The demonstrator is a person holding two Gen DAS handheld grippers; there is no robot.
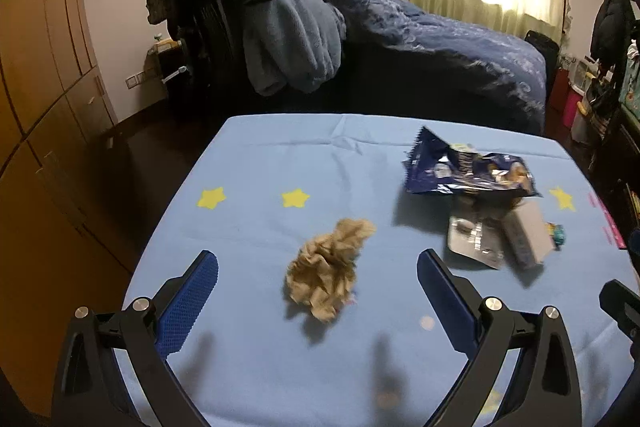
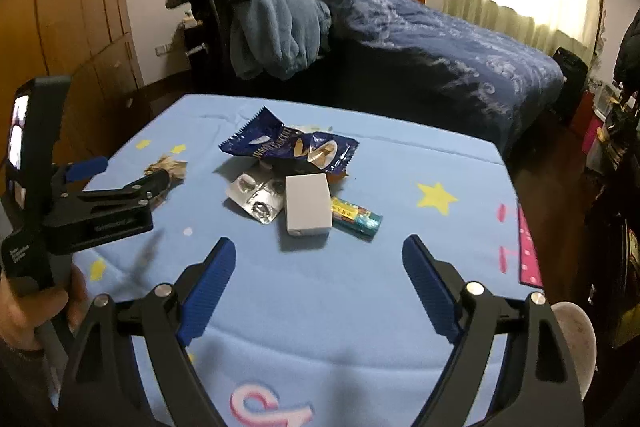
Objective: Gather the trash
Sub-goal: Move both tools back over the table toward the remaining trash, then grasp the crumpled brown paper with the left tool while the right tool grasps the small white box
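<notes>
My left tongs (image 1: 318, 263) hang spread wide, the crumpled brown paper wad (image 1: 330, 269) lying on the desk (image 1: 260, 163) right between their tips. My right tongs (image 2: 318, 261), also spread and holding nothing, face the white box (image 2: 307, 205), blister pack (image 2: 254, 199) and blue snack wrapper (image 2: 288, 145) just ahead, so the left is nearer the wad.

Crumpled tan paper wad (image 1: 330, 269) lies alone, left of the other trash. Torn dark-blue snack wrapper (image 2: 294, 147) farthest back, puffed up and open. Silver blister pack (image 2: 254, 203) flat, touching white box (image 2: 307, 207). Small green wrapper (image 2: 356, 218) against the box's right side.
</notes>
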